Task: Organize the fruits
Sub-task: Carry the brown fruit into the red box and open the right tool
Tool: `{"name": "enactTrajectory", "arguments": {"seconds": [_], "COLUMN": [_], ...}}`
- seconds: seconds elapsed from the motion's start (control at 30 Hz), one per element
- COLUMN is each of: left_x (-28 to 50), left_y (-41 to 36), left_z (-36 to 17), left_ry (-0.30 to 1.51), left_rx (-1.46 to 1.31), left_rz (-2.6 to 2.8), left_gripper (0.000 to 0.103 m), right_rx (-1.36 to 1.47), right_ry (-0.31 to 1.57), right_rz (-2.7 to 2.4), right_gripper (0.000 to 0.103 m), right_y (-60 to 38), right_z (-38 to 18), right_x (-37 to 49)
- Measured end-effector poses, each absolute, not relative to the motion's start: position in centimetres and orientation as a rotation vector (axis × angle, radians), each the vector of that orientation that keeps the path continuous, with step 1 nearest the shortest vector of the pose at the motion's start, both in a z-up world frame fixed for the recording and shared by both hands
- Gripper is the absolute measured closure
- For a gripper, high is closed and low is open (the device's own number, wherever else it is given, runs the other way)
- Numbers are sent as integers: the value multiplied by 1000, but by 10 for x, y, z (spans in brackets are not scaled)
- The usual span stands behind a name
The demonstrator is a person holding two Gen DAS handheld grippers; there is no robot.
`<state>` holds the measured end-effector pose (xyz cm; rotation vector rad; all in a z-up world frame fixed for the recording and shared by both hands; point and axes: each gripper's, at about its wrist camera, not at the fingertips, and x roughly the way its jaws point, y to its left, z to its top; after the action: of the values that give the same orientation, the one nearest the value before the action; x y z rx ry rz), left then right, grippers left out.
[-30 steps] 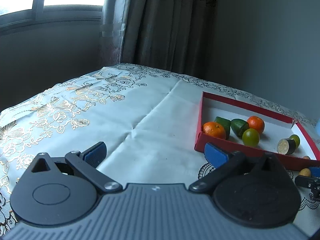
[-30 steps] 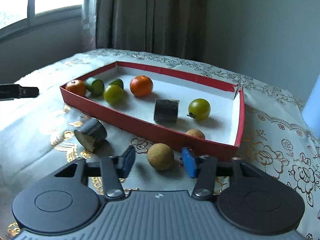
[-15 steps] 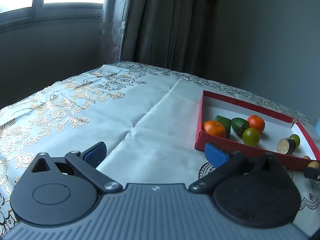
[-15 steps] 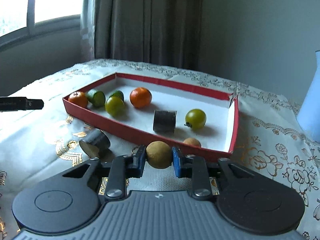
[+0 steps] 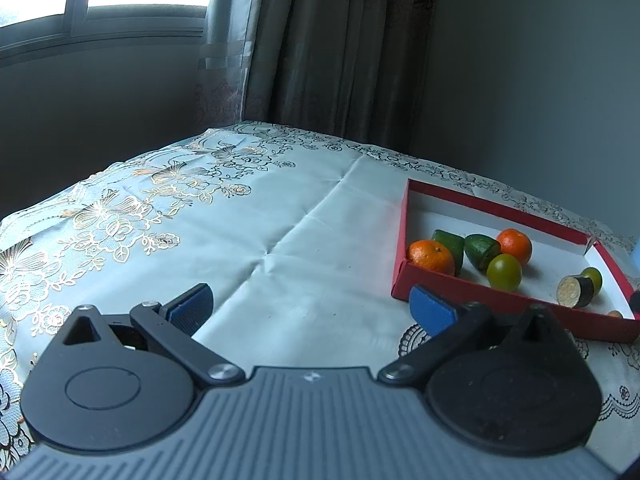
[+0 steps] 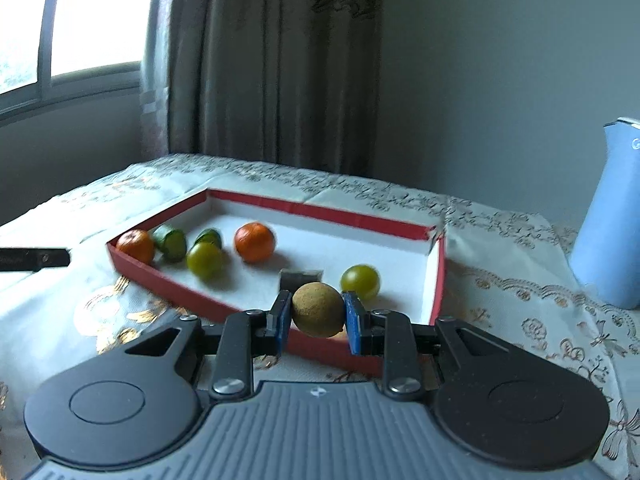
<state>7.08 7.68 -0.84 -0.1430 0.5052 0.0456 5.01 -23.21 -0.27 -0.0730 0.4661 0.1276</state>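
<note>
Oranges [image 6: 255, 241] two, brown fruit [image 6: 318, 310] one gripped

From my right wrist feed the whole red tray [image 6: 360, 216] and its fruit smear with motion blur. The dark cylinder [image 6: 300, 278] hides mostly behind the brown fruit [image 6: 318, 310]. At right, the frame edge cuts off a blue container [image 6: 608, 216]. In my left feed a small orange piece [image 5: 615, 313] is barely visible at the tray's lower right.

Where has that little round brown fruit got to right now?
In the right wrist view the brown fruit sits low in the middle, clamped between the right gripper's blue pads, in front of the red tray's near wall.
</note>
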Motion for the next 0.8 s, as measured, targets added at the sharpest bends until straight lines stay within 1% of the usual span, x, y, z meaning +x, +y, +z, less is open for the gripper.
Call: {"name": "enactTrajectory", "arguments": {"seconds": [0.4, 0.8], "left_x": [73, 75], "left_y": [76, 75], "left_z": [-11, -12], "left_ry": [520, 533], "left_rx": [-139, -136], "left_rz": [47, 48], "left_gripper": [0, 0], "right_rx": [-68, -53], "right_ry": [476, 483], "right_rz": [24, -6], "right_gripper": [76, 76], "right_y": [-239, -245], "right_z": [3, -2], "right_x": [83, 98]}}
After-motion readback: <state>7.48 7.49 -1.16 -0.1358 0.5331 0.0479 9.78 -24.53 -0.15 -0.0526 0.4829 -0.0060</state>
